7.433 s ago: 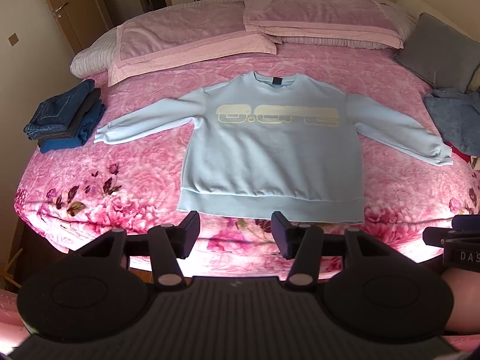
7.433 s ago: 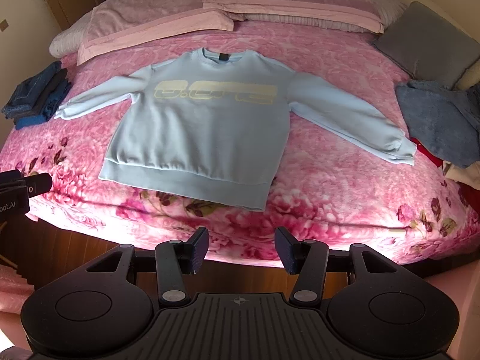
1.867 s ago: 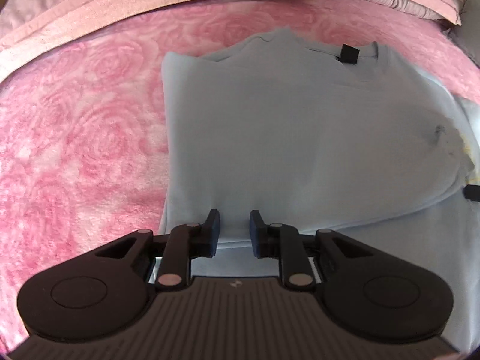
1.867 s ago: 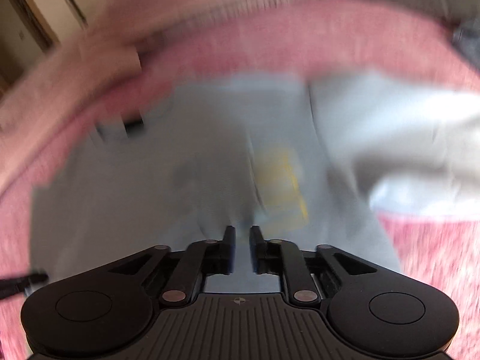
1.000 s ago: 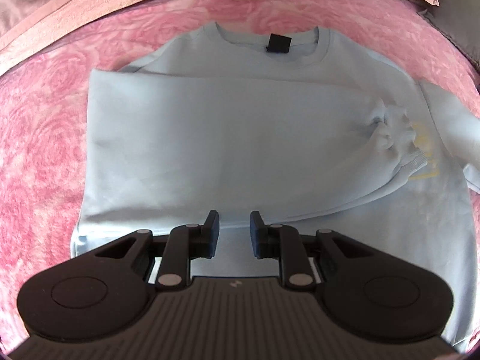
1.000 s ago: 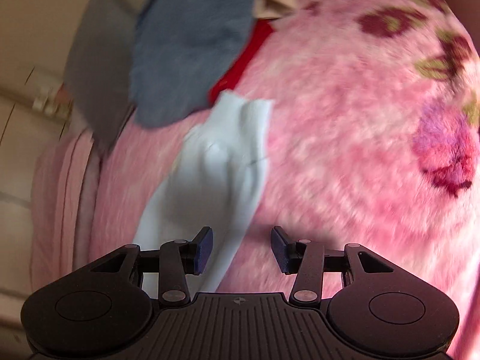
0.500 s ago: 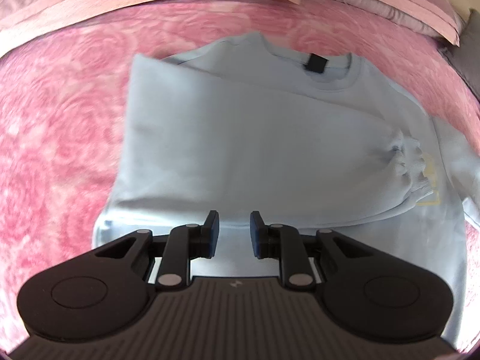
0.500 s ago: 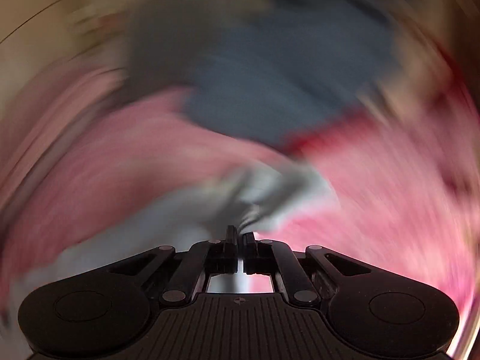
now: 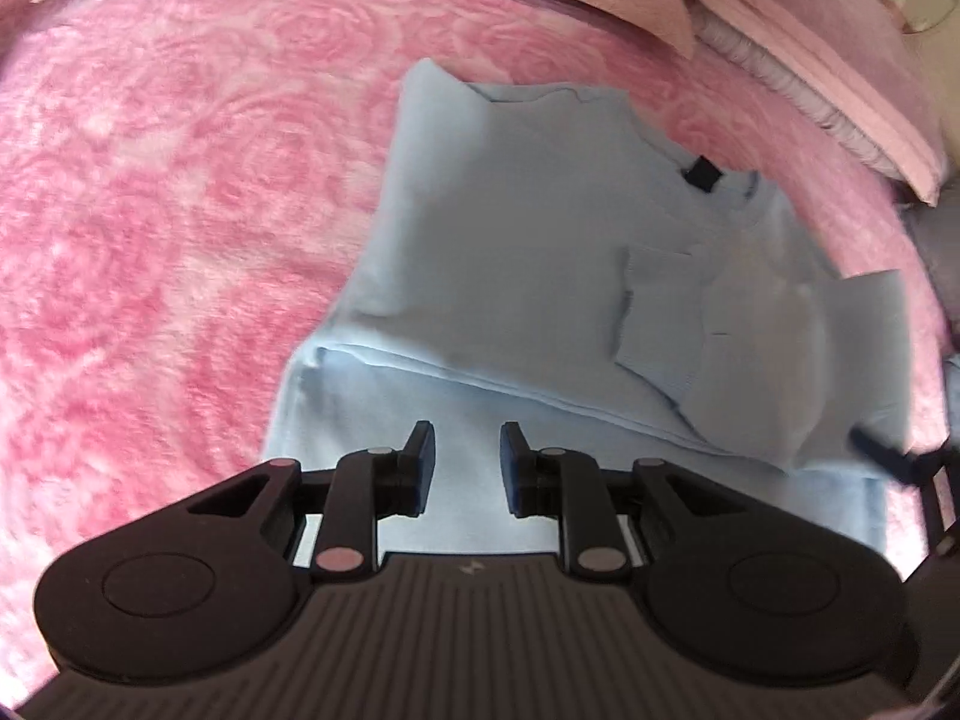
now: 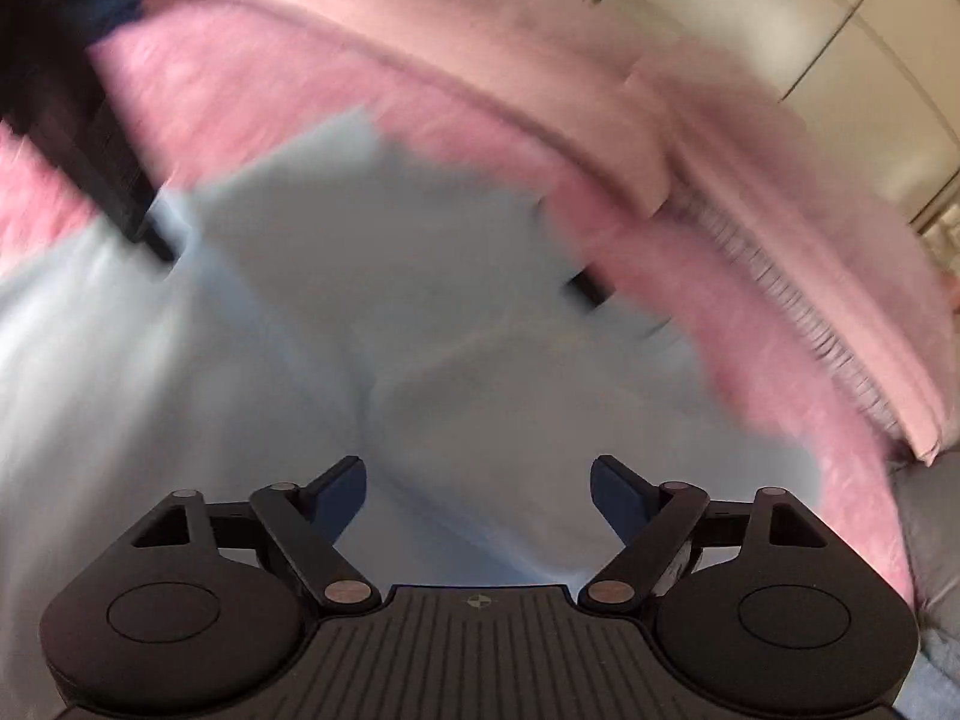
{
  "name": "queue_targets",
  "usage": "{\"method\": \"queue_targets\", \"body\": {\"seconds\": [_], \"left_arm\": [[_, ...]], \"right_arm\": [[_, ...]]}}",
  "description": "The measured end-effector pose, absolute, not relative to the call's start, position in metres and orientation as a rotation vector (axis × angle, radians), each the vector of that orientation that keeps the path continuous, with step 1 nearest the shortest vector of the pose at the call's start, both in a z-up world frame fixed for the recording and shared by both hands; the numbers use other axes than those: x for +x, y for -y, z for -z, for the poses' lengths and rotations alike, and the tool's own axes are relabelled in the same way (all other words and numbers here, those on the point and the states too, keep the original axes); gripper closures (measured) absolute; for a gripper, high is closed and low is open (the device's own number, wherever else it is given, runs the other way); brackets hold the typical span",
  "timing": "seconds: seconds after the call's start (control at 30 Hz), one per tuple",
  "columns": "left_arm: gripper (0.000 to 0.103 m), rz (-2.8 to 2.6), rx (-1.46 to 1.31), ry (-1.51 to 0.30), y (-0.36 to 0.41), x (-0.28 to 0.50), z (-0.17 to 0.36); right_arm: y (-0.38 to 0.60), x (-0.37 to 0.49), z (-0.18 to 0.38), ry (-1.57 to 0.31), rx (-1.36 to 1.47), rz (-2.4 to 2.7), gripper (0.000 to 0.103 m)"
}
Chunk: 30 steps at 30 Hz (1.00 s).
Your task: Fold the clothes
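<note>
A light blue sweatshirt [image 9: 528,276] lies on the pink floral bedspread [image 9: 168,228], both sleeves folded across its chest; the right sleeve's cuff [image 9: 660,324] lies on top. My left gripper [image 9: 462,462] hovers over the lower body, jaws a little apart and empty. My right gripper [image 10: 477,489] is wide open and empty just above the folded right sleeve [image 10: 510,396]; this view is blurred. The right gripper's fingertip [image 9: 876,456] shows at the right edge of the left wrist view. The left gripper's body [image 10: 102,168] shows at upper left in the right wrist view.
Pink pillows [image 9: 780,18] lie along the head of the bed, also seen in the right wrist view [image 10: 492,66]. A grey cushion [image 10: 930,546] sits at the right edge. A wardrobe [image 10: 780,12] stands behind the bed.
My right gripper carried the right sleeve from the bed's right side across the chest, then opened and let it go. My left gripper stayed partly open over the lower body, shifting slightly.
</note>
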<state>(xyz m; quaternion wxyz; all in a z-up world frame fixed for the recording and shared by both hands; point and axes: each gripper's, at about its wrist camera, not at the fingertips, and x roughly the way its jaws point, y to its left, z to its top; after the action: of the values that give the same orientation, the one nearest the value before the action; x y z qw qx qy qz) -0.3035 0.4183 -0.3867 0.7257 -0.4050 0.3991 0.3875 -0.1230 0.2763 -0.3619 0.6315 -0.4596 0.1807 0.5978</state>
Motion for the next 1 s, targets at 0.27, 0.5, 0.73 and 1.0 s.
{"method": "queue_targets", "body": {"seconds": [0.27, 0.5, 0.73, 1.0], "left_arm": [[0.074, -0.709, -1.158, -0.695, -0.436, -0.269, 0.408], [0.073, -0.689, -1.489, -0.571, -0.447, -0.246, 0.458], [0.100, -0.682, -1.368, -0.415, -0.450, -0.241, 0.428], [0.099, -0.787, -0.975, -0.500, -0.470, -0.281, 0.379]], "right_arm": [[-0.233, -0.050, 0.368, -0.702, -0.967, -1.107, 0.021], [-0.201, 0.049, 0.350, -1.056, -0.414, -0.822, 0.021], [-0.190, 0.050, 0.341, -1.081, -0.313, -0.737, 0.021], [-0.212, 0.023, 0.344, -0.807, -0.606, -0.897, 0.027]]}}
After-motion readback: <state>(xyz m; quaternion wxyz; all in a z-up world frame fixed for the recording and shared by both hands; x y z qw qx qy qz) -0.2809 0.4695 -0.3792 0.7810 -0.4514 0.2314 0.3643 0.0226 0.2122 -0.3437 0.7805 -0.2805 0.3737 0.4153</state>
